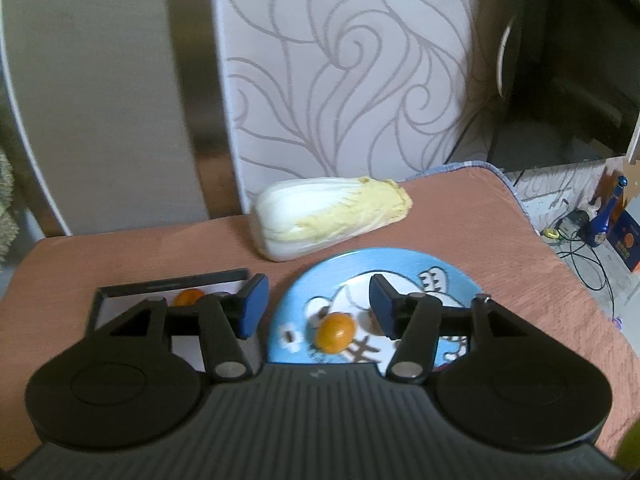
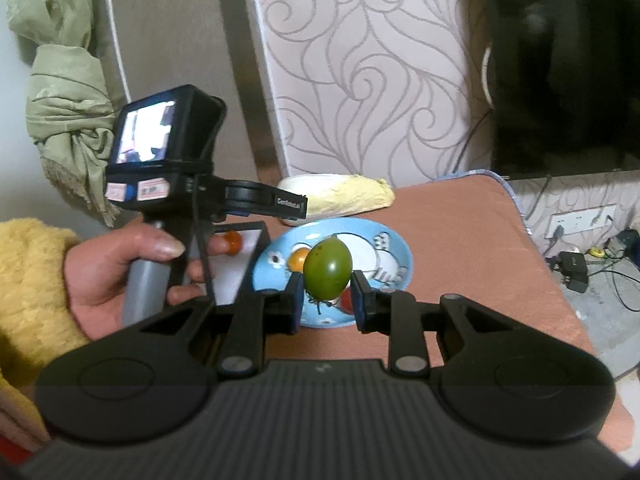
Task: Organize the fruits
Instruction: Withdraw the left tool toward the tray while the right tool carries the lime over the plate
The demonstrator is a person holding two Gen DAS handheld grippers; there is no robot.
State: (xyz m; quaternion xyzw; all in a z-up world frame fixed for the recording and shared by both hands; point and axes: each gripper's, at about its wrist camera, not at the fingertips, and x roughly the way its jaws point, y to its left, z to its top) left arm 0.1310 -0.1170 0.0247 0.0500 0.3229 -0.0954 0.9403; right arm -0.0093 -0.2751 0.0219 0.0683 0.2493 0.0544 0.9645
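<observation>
Your right claw (image 2: pixel 326 294) pinches green fruit (image 2: pixel 328 270) above blue plate (image 2: pixel 394 250); left claw (image 1: pixel 316 312) spread, orange fruit (image 1: pixel 335 332) between fingers. Risk: round fruit slips from shallow pinch, rolls off desk (image 2: pixel 480 260).

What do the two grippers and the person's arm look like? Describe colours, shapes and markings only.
Both the left gripper and the right gripper have black ribbed bodies, round side discs, silver pivot bolts and blue pads. The left hand is bare, with a fuzzy yellow sleeve.
</observation>
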